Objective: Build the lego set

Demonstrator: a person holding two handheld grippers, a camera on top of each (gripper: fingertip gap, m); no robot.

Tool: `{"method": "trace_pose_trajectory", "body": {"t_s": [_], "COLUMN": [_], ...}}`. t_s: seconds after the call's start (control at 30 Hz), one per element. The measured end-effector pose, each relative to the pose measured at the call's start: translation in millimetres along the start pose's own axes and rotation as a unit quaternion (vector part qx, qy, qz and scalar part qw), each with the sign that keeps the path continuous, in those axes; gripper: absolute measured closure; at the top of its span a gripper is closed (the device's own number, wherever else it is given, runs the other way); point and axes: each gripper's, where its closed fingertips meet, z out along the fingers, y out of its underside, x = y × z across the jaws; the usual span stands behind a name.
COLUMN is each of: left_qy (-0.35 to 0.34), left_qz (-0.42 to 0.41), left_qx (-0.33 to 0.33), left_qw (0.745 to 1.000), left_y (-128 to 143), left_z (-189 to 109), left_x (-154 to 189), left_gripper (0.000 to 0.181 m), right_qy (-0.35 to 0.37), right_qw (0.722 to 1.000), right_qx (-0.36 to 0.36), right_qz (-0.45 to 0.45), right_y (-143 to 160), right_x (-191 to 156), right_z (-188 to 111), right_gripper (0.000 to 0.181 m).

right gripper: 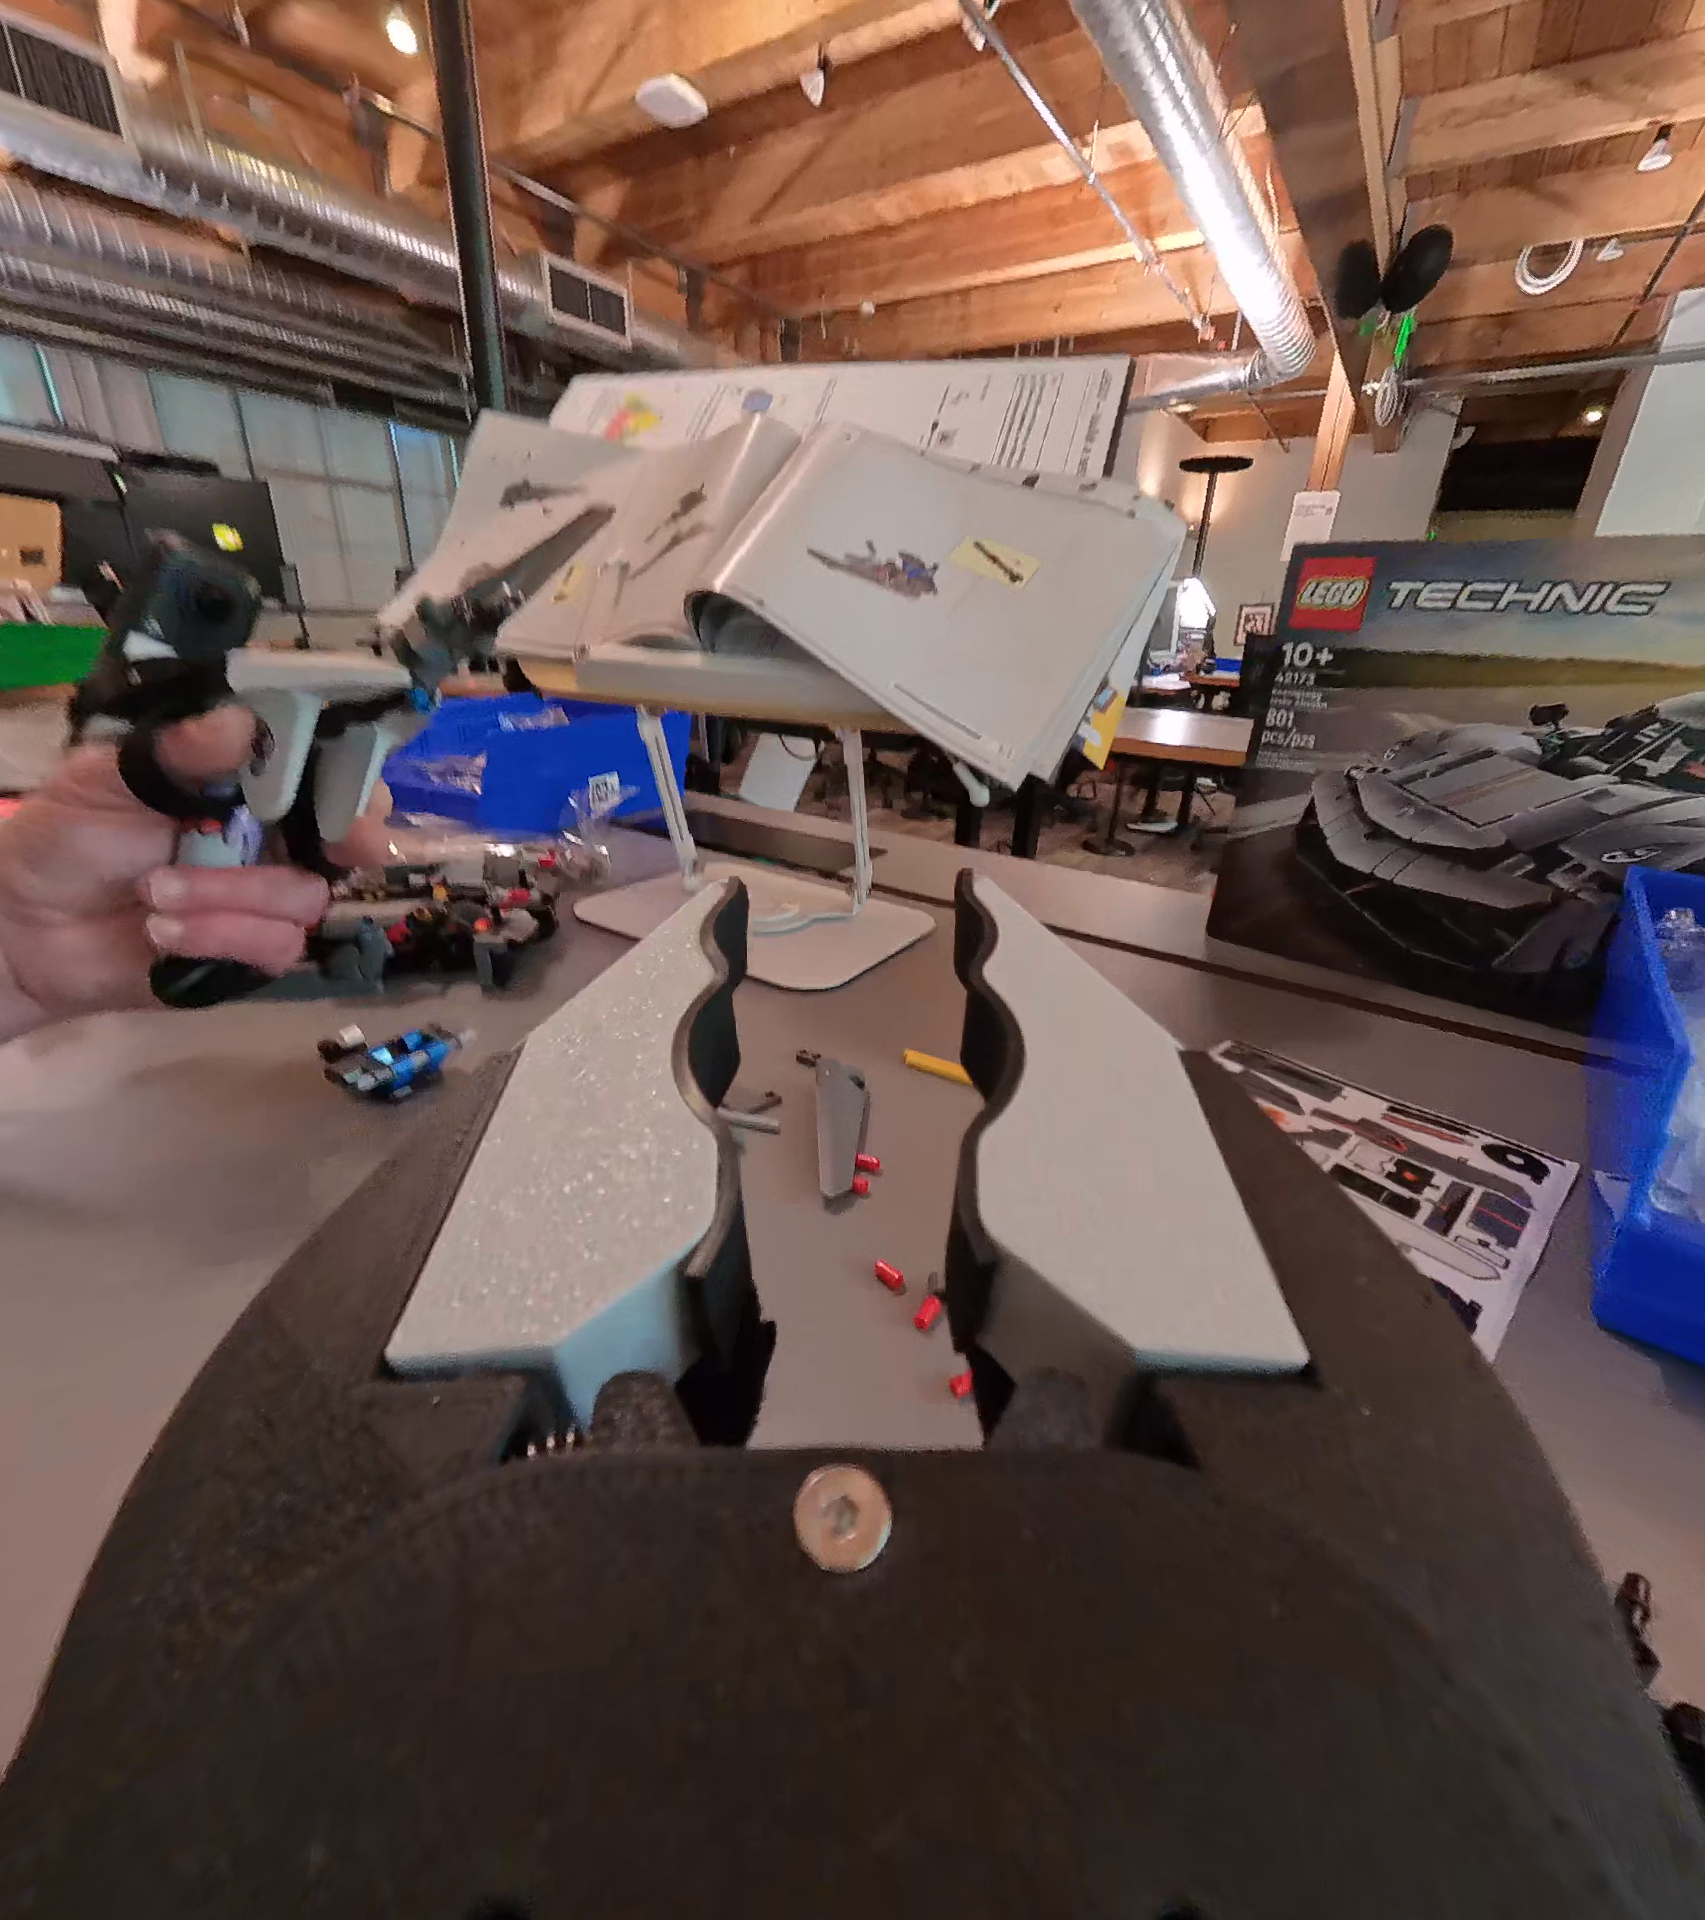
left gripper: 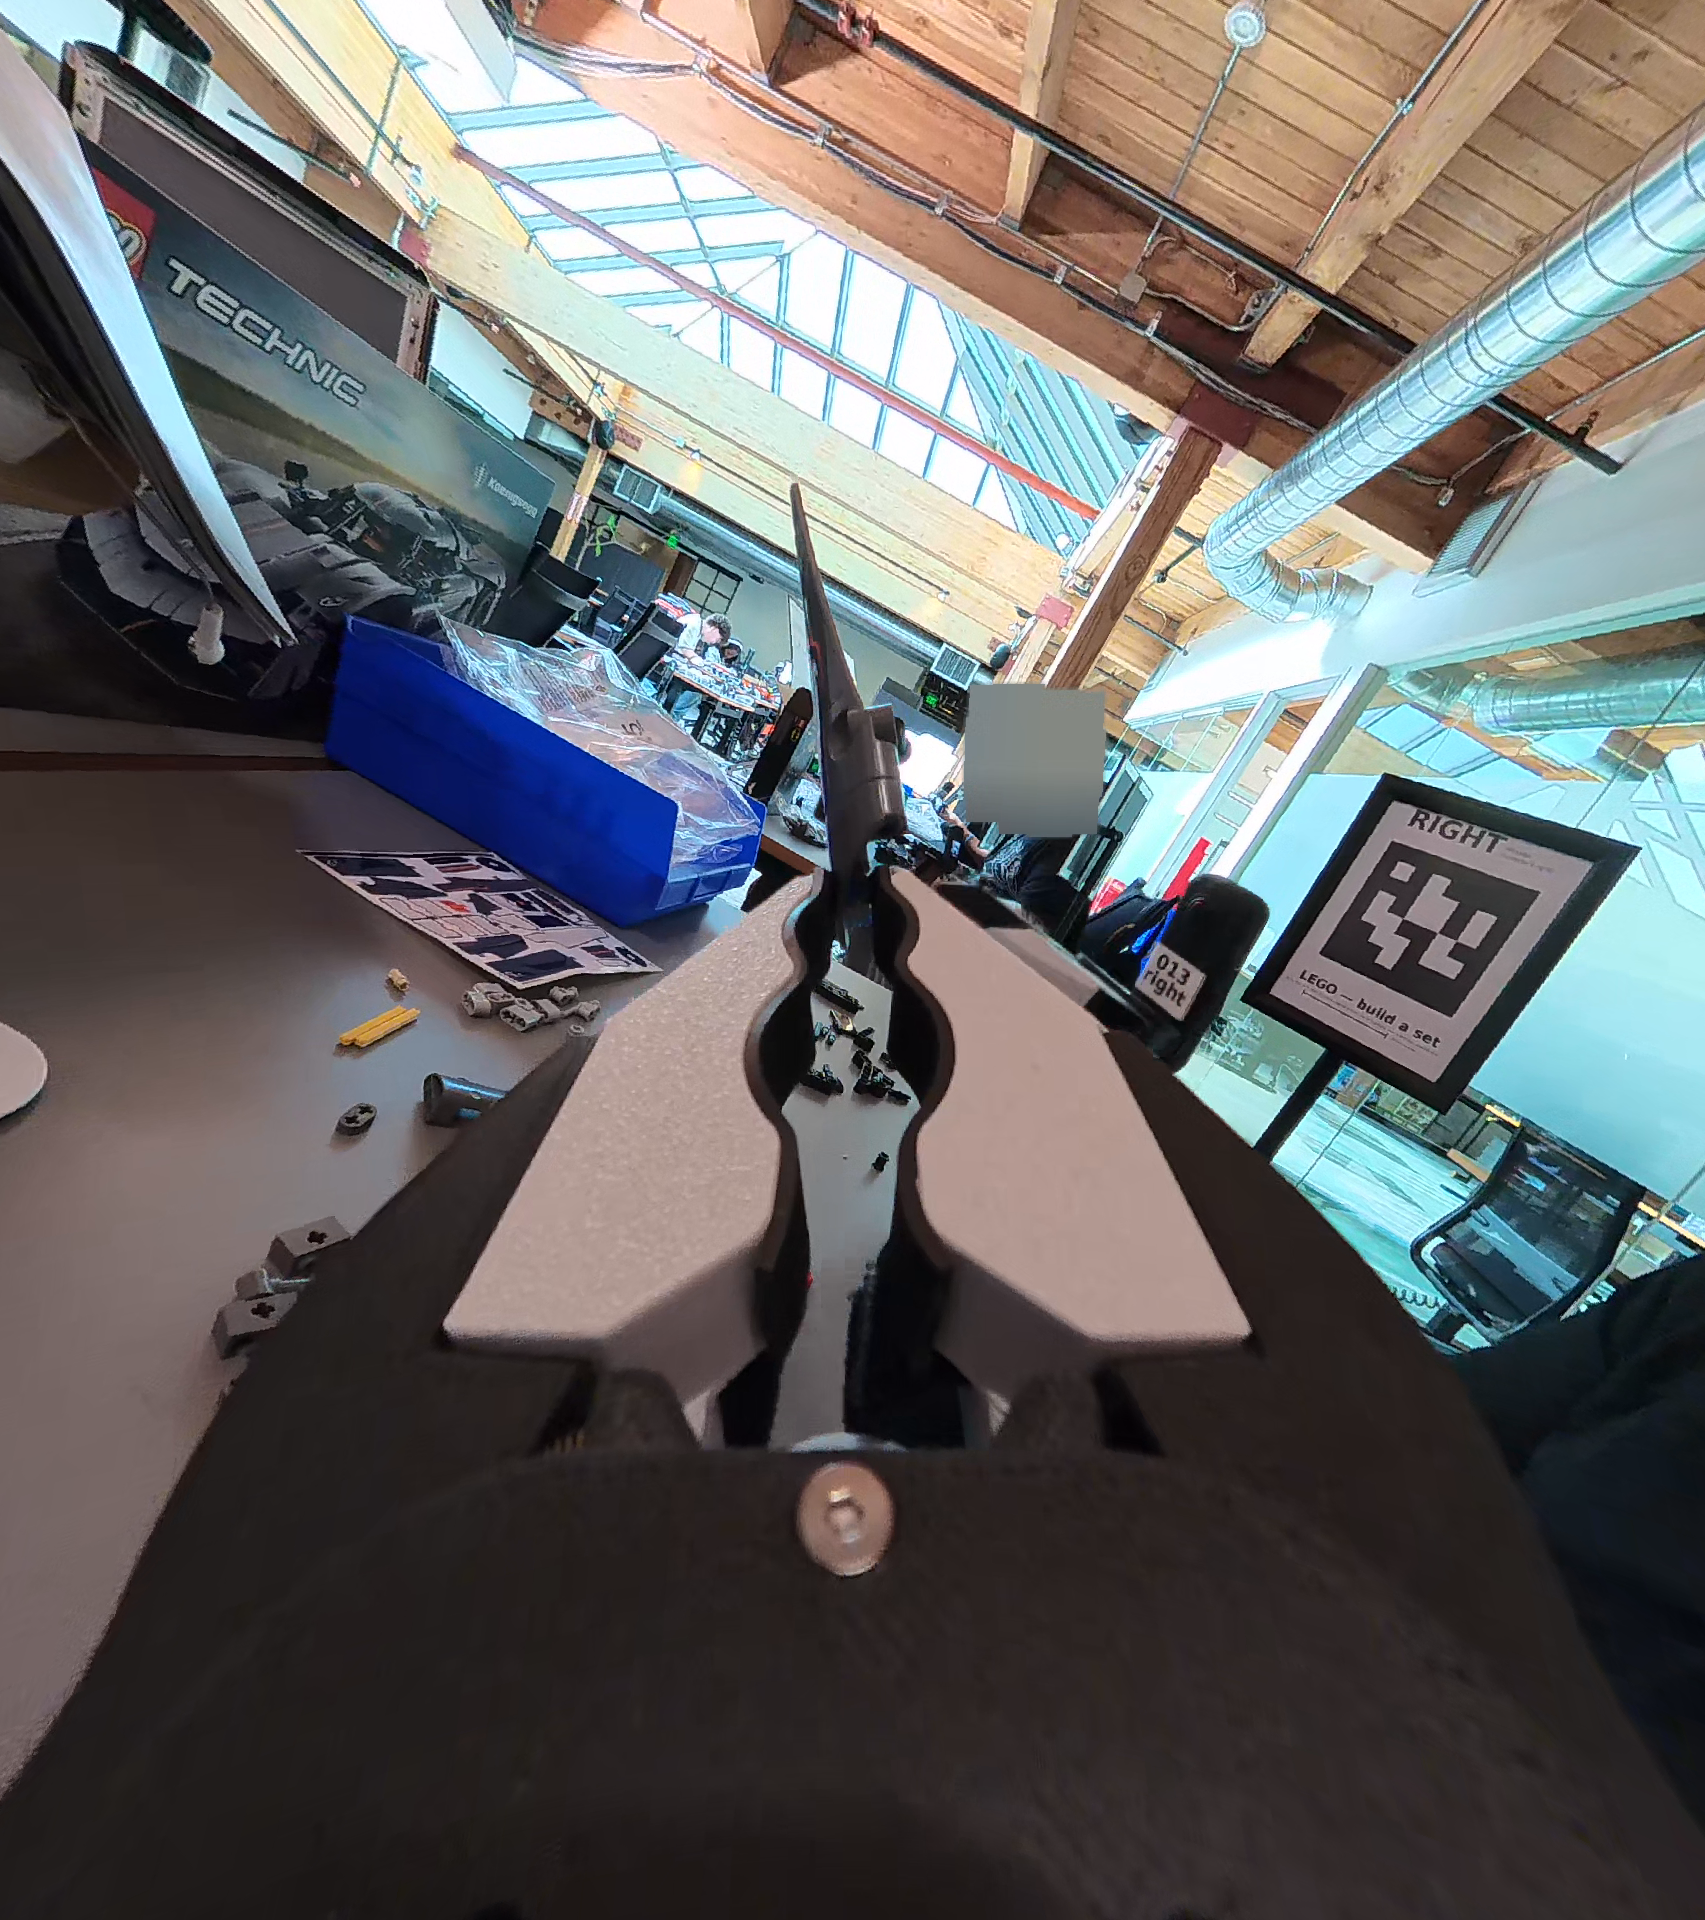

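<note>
The left gripper (left gripper: pixel 853 883) is clenched on a long dark grey Lego panel (left gripper: pixel 827 665), raised above the worktop (left gripper: pixel 100 987). The right gripper (right gripper: pixel 848 914) hangs released over a grey panel piece (right gripper: pixel 840 1127) and red pins (right gripper: pixel 889 1276).

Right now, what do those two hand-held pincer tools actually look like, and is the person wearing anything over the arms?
Each tool is alike: the left gripper and right gripper have a broad matte black, textured body with a silver screw in the middle, and two pale grey wedge-shaped fingers with wavy black inner pads. A dark sleeve shows beside the left one. No cables are visible.
</note>
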Motion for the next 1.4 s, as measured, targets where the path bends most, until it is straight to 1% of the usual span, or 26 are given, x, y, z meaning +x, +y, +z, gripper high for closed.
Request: {"method": "trace_pose_trajectory", "body": {"t_s": [0.1,0.3,0.57,0.87,1.4], "left_qy": [-0.003,0.0,0.008,0.012,0.005], "left_qz": [-0.005,-0.008,-0.003,-0.003,-0.007], "left_qx": [-0.004,-0.009,0.007,0.013,0.008], "left_qw": [1.0,1.0,1.0,1.0,1.0], "left_y": [3.6,7.6,-3.0,-6.6,-2.7], "left_z": [0.7,2.7,-1.7,-4.2,-4.2], "left_x": [-3.9,-3.2,4.3,7.4,0.8], "left_gripper": [0.177,0.177,0.177,0.177,0.177], "right_qy": [0.001,0.006,0.013,0.019,0.015], "right_qw": [0.999,0.994,0.989,0.978,0.977], "right_qx": [-0.039,-0.087,-0.108,-0.134,-0.136], "right_qz": [-0.021,-0.072,-0.096,-0.161,-0.166], "right_y": [24.0,41.7,49.2,57.9,59.8], "right_x": [-2.7,-4.8,-6.8,-16.3,-18.0], "right_z": [8.3,14.5,15.2,18.9,19.0], "right_gripper": [0.143,0.138,0.138,0.139,0.14]}}
